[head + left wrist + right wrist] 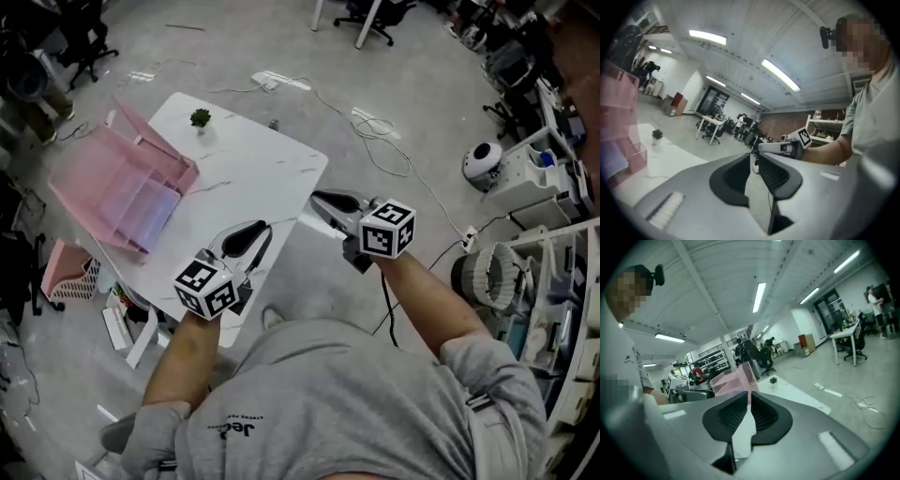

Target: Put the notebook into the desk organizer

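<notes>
The pink desk organizer (117, 173) lies tipped back at the white table's (253, 169) left edge. A lavender notebook (148, 208) lies inside it. My left gripper (263, 231) hovers over the table's near edge, right of the organizer, jaws shut on nothing. My right gripper (317, 197) is held off the table's right corner, over the floor, also shut and empty. In the left gripper view the left gripper (752, 156) has its tips together, with the organizer (618, 108) at far left. In the right gripper view the right gripper (749, 393) points towards the organizer (736, 378).
A small green plant (200, 118) stands at the table's far side. Cables (375, 127) trail over the floor beyond the table. A pink basket (66, 272) sits on the floor at left. Shelving and a white round device (483, 164) stand at right.
</notes>
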`<state>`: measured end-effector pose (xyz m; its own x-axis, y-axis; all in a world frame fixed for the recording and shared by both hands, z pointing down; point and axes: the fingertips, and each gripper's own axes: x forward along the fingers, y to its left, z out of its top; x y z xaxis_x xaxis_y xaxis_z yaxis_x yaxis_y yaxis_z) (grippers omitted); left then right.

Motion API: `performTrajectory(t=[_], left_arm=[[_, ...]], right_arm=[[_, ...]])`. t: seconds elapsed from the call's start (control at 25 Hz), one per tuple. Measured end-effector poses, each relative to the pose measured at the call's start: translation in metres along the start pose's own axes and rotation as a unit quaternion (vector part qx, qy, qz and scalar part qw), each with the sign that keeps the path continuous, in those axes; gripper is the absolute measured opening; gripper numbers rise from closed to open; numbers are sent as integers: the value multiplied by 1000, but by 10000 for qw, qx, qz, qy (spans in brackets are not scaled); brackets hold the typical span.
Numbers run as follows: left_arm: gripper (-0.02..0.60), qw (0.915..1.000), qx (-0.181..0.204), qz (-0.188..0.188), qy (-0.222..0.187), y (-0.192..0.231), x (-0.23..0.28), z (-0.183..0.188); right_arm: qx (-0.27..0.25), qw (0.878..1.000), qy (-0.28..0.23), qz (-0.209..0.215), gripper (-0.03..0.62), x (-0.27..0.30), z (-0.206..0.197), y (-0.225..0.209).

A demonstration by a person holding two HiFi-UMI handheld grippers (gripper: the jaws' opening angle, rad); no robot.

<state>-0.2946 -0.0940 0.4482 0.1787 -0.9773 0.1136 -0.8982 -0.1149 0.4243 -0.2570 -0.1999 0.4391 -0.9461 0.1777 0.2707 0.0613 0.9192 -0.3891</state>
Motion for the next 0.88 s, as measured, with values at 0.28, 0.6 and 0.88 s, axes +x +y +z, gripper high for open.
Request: performTrajectory(t=[0.28,0.6,0.88], left_arm=[[58,9909,838,-1054,93,-162,110,5],[58,9787,1026,-1760,251,-321,207,-31],[57,9634,1309,-2301,431,-371,238,-37]], right_arm=[[-204,9873,-1015,-1201,3,-246,20,-43],[-116,9544,-1603,-2516,2,-490,-23,-64],[43,9280,-1894,-3207,2,-566,-49,-61]])
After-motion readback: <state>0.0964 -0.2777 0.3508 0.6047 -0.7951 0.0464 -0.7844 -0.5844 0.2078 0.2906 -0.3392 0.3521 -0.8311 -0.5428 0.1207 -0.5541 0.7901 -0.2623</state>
